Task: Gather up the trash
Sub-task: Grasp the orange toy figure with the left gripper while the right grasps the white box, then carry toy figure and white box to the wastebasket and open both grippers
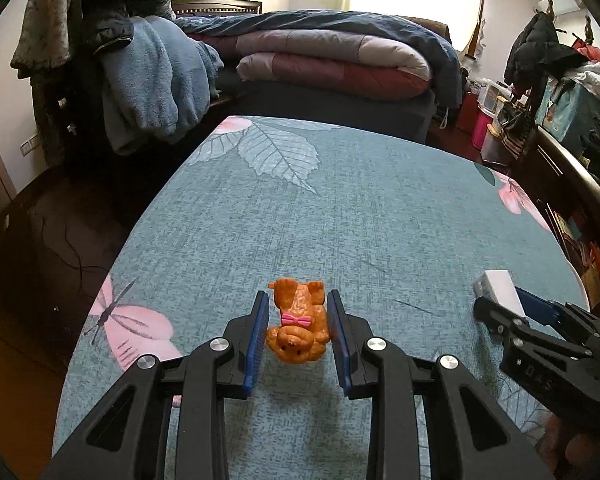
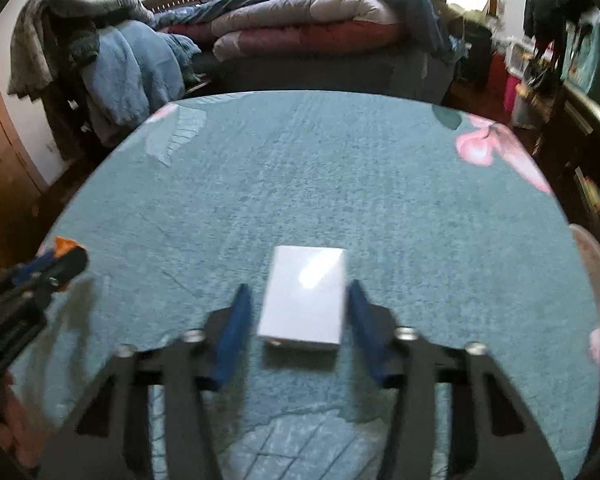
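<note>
Teal tablecloth (image 1: 340, 216) — left claw (image 1: 298, 300) spread around orange toy dog (image 1: 298, 326); right claw (image 2: 300, 292) spread around white box (image 2: 305, 300).

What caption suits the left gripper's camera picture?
Left gripper open astride a small orange plastic toy dog on the teal floral tablecloth.

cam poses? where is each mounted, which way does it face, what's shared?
Left wrist: on the left claw, facing along its fingers across the teal table toward the bed; orange toy dog between the open fingers, right claw at right.
Right wrist: on the right claw, same heading; white box between the open fingers, left claw at left.
Shared: table, bed, toy, box.
</note>
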A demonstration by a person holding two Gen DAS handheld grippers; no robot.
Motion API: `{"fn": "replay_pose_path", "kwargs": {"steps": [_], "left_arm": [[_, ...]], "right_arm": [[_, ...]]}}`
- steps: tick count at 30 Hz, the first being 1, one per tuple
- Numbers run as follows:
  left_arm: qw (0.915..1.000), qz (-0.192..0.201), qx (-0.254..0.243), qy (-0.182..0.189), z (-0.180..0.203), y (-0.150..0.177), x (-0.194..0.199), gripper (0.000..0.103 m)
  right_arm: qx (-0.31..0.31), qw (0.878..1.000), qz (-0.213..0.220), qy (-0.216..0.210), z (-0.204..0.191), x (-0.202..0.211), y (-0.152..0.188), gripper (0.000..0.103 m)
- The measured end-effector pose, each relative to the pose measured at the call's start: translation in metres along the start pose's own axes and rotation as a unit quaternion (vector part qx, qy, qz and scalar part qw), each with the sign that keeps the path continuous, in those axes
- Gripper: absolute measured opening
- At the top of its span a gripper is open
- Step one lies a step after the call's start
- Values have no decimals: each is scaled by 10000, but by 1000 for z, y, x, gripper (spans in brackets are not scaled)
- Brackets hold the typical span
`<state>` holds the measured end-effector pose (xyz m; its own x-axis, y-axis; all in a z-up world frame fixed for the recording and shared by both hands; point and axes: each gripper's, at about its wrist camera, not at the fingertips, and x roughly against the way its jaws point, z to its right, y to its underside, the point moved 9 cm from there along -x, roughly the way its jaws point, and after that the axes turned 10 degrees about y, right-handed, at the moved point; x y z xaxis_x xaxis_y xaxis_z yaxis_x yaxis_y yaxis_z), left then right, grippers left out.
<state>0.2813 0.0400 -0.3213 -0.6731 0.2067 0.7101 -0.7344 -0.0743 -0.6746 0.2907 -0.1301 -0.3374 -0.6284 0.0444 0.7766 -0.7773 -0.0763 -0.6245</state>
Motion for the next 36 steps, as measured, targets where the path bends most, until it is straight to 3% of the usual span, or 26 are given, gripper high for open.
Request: {"fn": "replay_pose_path", "kwargs": {"steps": [7,15,26,36], "left_arm": [[9999,32,-123,89,17,-7,5,30],[9980,191,-471,388,70,-24,15,30],[9895,213,-1026,991,170,-36,14,30],[9743,191,-1519,1655,268,-50,3,30]], "right_arm": [[-137,9995,64,-274,9,13,2,41],[-441,9980,298,-335,50,46,4,41],[-1011,9928,639,-73,140,88,21,41],[-1590,9831,854,300,228,109,33,41]]}}
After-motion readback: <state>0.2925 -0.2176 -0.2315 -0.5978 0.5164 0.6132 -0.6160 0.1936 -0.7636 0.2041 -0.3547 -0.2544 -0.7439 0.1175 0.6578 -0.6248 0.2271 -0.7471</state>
